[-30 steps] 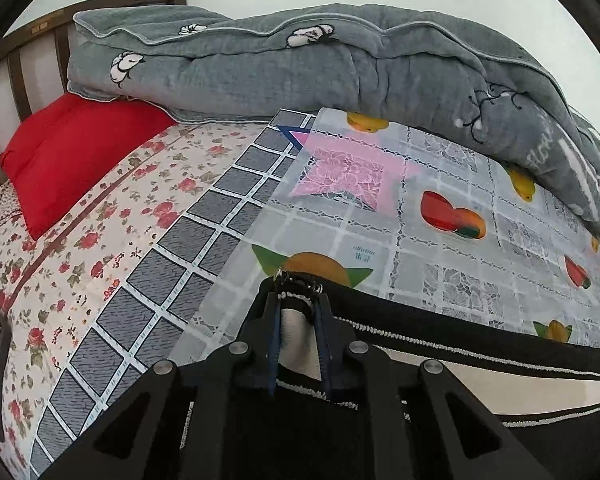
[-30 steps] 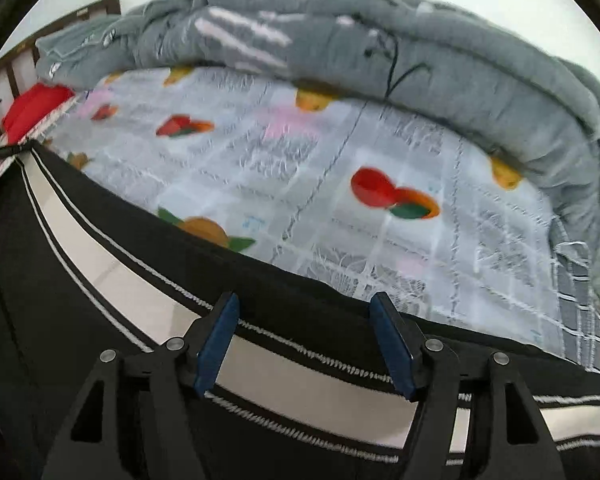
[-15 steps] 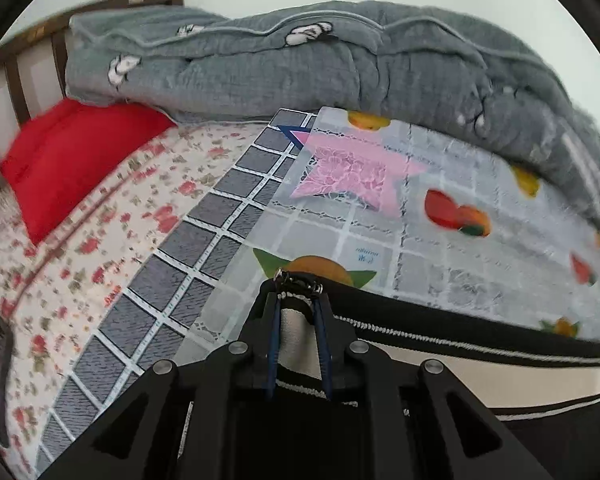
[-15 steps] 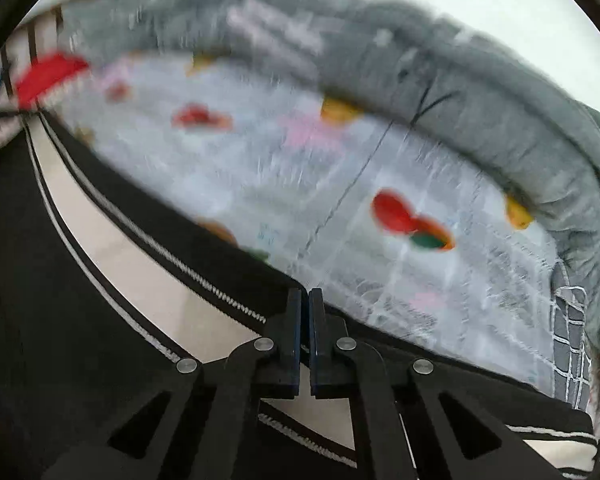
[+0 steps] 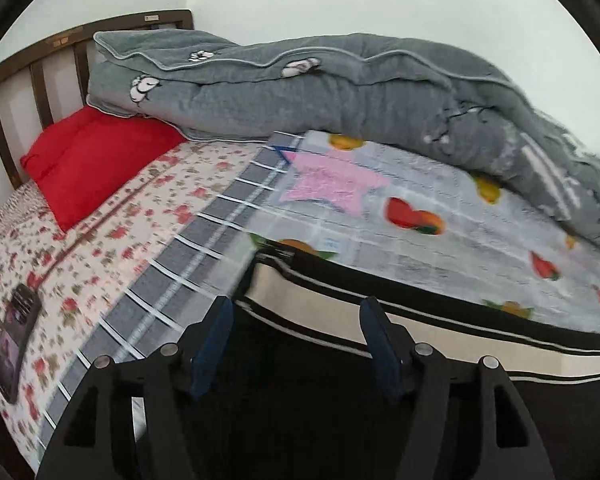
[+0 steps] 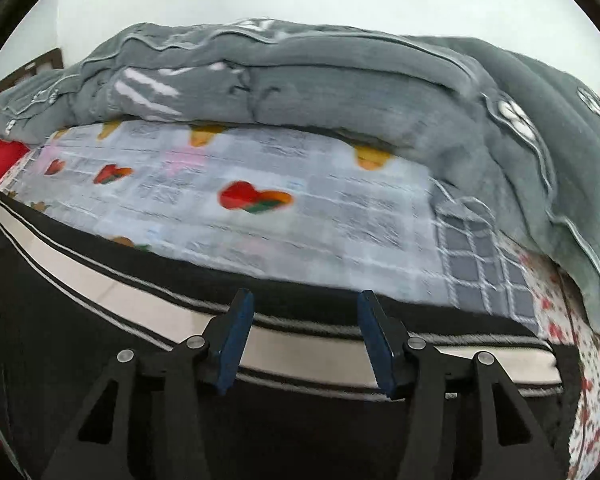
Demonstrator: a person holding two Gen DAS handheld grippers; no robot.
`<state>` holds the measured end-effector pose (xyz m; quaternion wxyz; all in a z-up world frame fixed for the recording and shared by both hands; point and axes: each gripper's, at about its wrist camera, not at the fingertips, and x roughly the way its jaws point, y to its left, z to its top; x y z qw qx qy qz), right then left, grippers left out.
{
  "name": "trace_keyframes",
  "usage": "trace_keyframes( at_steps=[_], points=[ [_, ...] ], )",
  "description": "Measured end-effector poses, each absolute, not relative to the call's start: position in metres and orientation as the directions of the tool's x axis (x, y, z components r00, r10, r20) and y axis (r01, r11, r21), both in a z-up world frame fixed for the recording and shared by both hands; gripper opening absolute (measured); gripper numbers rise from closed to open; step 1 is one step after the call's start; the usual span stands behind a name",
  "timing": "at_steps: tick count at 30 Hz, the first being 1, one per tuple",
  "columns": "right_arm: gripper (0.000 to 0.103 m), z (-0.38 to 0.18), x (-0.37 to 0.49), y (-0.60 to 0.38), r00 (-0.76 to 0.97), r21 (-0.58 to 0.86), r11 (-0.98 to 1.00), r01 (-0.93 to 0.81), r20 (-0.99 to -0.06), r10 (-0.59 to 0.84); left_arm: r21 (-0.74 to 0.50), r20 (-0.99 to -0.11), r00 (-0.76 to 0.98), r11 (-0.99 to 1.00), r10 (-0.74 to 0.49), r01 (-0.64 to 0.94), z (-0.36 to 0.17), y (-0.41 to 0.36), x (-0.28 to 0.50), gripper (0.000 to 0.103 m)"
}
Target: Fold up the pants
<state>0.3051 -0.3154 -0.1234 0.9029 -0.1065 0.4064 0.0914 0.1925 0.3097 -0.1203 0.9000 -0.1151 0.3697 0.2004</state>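
Left hand-held gripper (image 5: 294, 326) has let go of the pants (image 5: 340, 400) hem it pinched 0.5 s ago; jaws now spread, same w/ right hand-held gripper (image 6: 306, 326), which was shut then too. Pants lie flat on the fruit-print sheet (image 5: 440, 240), so this fold looks placed, next one due. Bed also has grey duvet (image 5: 340, 92), red pillow (image 5: 92, 160) by headboard, white wall behind.

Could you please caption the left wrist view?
Open left gripper above striped black pants on a bed.
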Motion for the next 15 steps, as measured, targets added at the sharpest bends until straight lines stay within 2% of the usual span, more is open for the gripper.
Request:
trace_keyframes(
  at_steps=[4, 9, 15],
  points=[
    [0.054, -0.157, 0.325, -0.322, 0.613, -0.251, 0.944, -0.213, -0.787, -0.071, -0.09, -0.727, 0.652, 0.911, 0.217, -0.403, -0.115, 0.28, 0.191, 0.064],
    [0.054, -0.162, 0.339, -0.324, 0.622, -0.251, 0.949, -0.188, -0.778, -0.083, -0.055, -0.726, 0.652, 0.927, 0.217, -0.37, -0.108, 0.245, 0.17, 0.064],
    [0.053, -0.143, 0.324, -0.333, 0.624, -0.193, 0.975, -0.108, -0.777, -0.085, -0.105, -0.738, 0.66, 0.942, 0.142, -0.32, -0.109, 0.223, 0.128, 0.064]
  ],
)
